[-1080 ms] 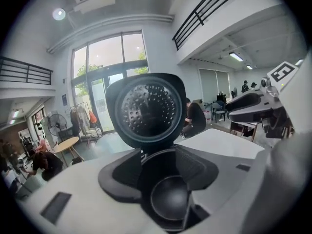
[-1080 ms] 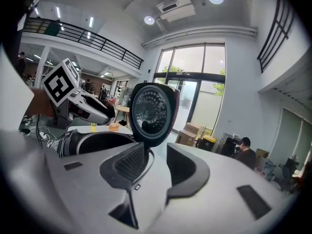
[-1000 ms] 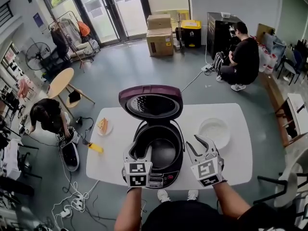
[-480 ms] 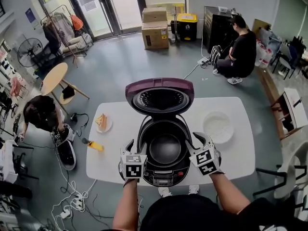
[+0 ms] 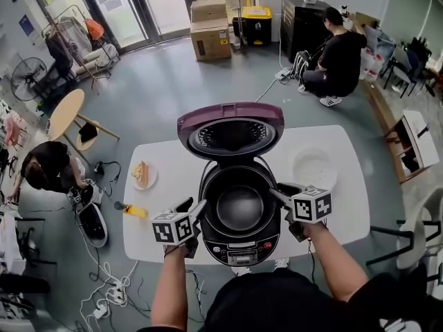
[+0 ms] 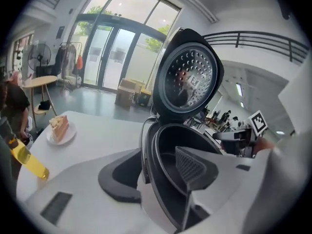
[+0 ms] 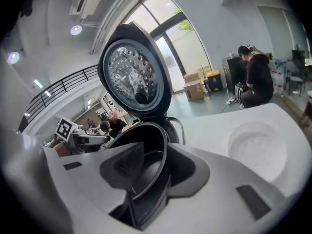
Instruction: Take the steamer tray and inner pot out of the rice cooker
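Rice cooker [image 5: 239, 244]: on white table [image 5: 166, 185], lid [image 5: 230, 131] up.
Inner pot [image 5: 240, 209]: seated in cooker.
Steamer tray [image 5: 313, 168]: on table, just R of cooker.
L gripper [image 5: 196, 211]: jaws apart, astride pot's L rim, one inside, one outside.
R gripper [image 5: 282, 195]: jaws apart, astride R rim. Pads possibly touching rim, unclear.

Bright daylight through glass doors [image 5: 149, 5]; fisheye-warped, dark-vignetted edges.

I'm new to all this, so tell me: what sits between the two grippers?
The open rice cooker with its inner pot, seen in the head view; left gripper and right gripper flank it.
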The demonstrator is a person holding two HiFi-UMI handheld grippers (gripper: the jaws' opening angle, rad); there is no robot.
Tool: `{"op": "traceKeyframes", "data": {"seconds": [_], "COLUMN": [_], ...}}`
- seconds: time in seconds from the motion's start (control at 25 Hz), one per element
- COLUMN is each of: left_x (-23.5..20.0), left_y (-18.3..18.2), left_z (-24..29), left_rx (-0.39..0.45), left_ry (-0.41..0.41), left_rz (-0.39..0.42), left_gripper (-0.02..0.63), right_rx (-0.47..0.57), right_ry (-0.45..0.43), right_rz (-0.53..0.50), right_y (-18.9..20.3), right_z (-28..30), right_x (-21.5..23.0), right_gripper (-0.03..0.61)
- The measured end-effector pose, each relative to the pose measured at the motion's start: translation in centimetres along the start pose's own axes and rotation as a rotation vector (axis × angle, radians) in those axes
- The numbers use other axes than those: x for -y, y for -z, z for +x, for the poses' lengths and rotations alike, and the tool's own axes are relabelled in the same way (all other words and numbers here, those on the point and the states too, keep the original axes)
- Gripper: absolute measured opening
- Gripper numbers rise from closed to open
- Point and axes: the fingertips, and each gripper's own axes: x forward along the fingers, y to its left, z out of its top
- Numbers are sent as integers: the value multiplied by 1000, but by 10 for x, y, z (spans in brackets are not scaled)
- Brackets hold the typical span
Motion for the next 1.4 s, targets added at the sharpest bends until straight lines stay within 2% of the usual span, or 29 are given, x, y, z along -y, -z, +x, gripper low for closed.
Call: {"op": "traceKeyframes", "data": {"seconds": [0.24, 0.4, 0.88, 1.12, 1.4], "left_x": [-1, 2, -1, 1, -1], "left_y": [6, 11, 16, 16, 17], "left_z": [11, 20, 27, 27, 27], "left_rx": [-27, -43, -71, -85, -99], "left_ry": [25, 22, -66, -113, -138], "left_rz": [-13, 11, 100, 161, 175], "left_gripper": [203, 194, 153, 139, 129], "right_rx": [-29, -49, -81, -89, -76], "right_ry": [42, 84, 142, 236, 242], "right_rz": [-54, -106, -208, -239, -230], "right_y": [6, 10, 14, 13, 14], "right_z": [12, 19, 27, 29, 30], "right_x": [4, 8, 6, 12, 12], "right_gripper": [147, 147, 131, 61, 57]}}
